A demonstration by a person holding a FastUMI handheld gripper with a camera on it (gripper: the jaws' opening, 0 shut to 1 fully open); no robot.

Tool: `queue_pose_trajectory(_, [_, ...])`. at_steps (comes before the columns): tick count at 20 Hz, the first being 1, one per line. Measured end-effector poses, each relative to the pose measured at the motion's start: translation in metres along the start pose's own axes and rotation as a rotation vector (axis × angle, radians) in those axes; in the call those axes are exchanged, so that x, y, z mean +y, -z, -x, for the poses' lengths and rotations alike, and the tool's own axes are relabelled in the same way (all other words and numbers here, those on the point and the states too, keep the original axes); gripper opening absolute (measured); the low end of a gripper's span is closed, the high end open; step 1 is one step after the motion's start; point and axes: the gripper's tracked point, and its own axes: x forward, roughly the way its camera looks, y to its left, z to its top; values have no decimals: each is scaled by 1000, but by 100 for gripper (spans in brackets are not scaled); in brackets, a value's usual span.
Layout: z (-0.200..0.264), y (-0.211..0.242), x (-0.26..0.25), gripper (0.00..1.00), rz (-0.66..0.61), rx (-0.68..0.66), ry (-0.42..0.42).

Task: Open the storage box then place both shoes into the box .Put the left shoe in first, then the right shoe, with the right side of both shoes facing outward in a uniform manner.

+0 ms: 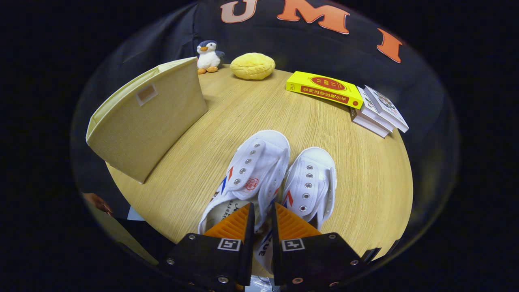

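Cataloguing the gripper view, item by item.

Gripper [262, 211]: fingers drawn close with a narrow gap, pinching what looks like the inner wall of the left shoe between them; the judgement is a grip on that wall, though the contact itself is partly hidden.

Left shoe [253, 170]: white canvas, on the table, toe pointing away, running from between the fingers to just ahead of them.

Right shoe [312, 182]: same make, lying just beside the left shoe, touching it, ahead of the fingers on the right.

Storage box [146, 117]: beige fabric, well ahead and to the left of the fingers, mouth facing up and seemingly open; interior hidden.

Table [365, 170]: round, wood grain.

Beyond the shoes: plush penguin [209, 56], yellow cushion [252, 65], yellow book [323, 88], stack of books [379, 111].

Progress, as judged: box apparently opened; neither shoe placed. Left shoe being taken first; both placements remain.
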Motion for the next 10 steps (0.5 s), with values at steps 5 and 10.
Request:
queue_pose_trajectory(5, [-17, -12, -1, 21, -50, 16, 30])
queue_pose_trajectory(10, [-25, -13, -2, 21, -119, 52, 80])
